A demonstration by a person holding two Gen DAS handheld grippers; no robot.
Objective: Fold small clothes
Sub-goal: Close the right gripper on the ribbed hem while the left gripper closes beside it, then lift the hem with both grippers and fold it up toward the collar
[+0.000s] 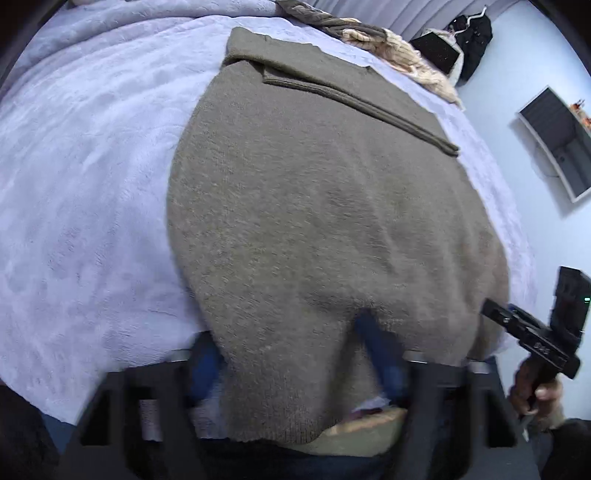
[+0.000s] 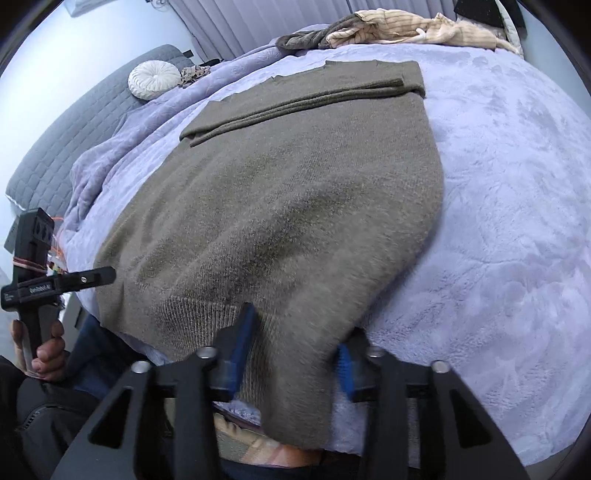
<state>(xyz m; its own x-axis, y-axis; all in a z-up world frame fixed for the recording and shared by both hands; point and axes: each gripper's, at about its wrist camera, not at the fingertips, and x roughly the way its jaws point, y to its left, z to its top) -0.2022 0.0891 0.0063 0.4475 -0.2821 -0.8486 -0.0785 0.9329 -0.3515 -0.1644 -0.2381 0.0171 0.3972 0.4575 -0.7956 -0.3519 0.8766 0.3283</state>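
A grey-brown knitted sweater lies spread on a lavender plush blanket, its sleeves folded across the far end and its ribbed hem hanging over the near edge of the bed toward both tongs. The left gripper sits at that hem with its jaws partly apart; the knit drapes between the blue pads and hides most of the left one, so whether they press on it cannot be told. To its right, a hand holds the other tool. The right gripper likewise straddles the hem's corner, jaws partly apart, the fabric falling between its blue fingers; a firm pinch cannot be told here either. Left of it, the person's other hand grips the left tool's handle. Beyond the sweater, past both tongs, a heap of striped cream clothes rests at the blanket's far edge, and a round white cushion sits to the far left.
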